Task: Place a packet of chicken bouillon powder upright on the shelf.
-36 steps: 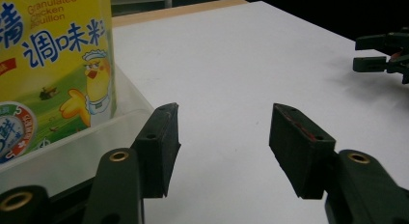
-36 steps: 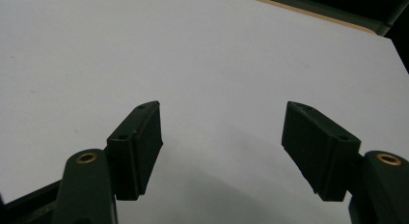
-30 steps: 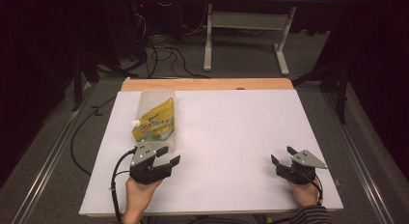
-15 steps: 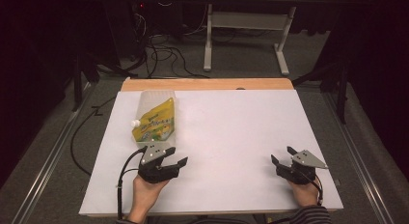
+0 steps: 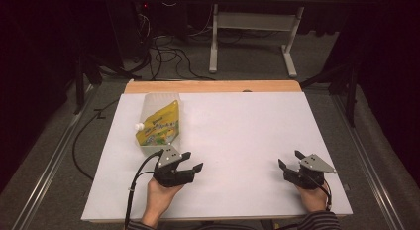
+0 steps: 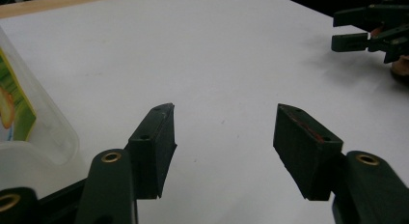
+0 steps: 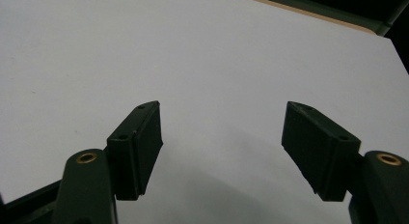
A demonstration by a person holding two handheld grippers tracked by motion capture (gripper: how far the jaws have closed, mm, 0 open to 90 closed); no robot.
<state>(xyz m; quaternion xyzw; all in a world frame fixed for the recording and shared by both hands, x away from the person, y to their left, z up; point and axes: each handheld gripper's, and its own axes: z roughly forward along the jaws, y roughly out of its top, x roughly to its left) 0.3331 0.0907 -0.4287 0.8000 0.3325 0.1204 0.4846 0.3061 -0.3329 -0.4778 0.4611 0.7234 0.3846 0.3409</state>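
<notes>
a white sheet (image 5: pixel 247 141) is spread over a wooden table (image 5: pixel 213 86), whose bare edge is seen along the far side. a clear plastic tub (image 5: pixel 159 122) is set on the far left part of the sheet, and a yellow and green pouch (image 5: pixel 161 127) with a white spout at its left end is laid in it. the left gripper (image 5: pixel 192 161) is held in a hand (image 5: pixel 159 198) near the front edge of the sheet, just in front of the tub and pointed to the right; its jaws are spread wide and nothing is held between them. in the left gripper view the same gripper (image 6: pixel 223 132) is seen low over the bare sheet, with the rounded corner of the tub (image 6: pixel 46 132) just beside its left jaw but apart from it, and a strip of the pouch (image 6: pixel 14 103) is seen through the tub wall. the right gripper (image 6: pixel 369 33) is seen at the upper right of that view, well apart across the sheet. from above, the right gripper (image 5: pixel 290 159) is held in the other hand (image 5: pixel 312 198), with a striped sleeve (image 5: pixel 317 221) at the wrist, near the front right corner of the sheet and pointed to the far left. in the right gripper view its jaws (image 7: pixel 222 132) are spread wide over bare sheet with nothing gripped. cables (image 5: pixel 163 51) are strewn on the floor beyond the table, beside the grey legs of a second table (image 5: pixel 252 36).
</notes>
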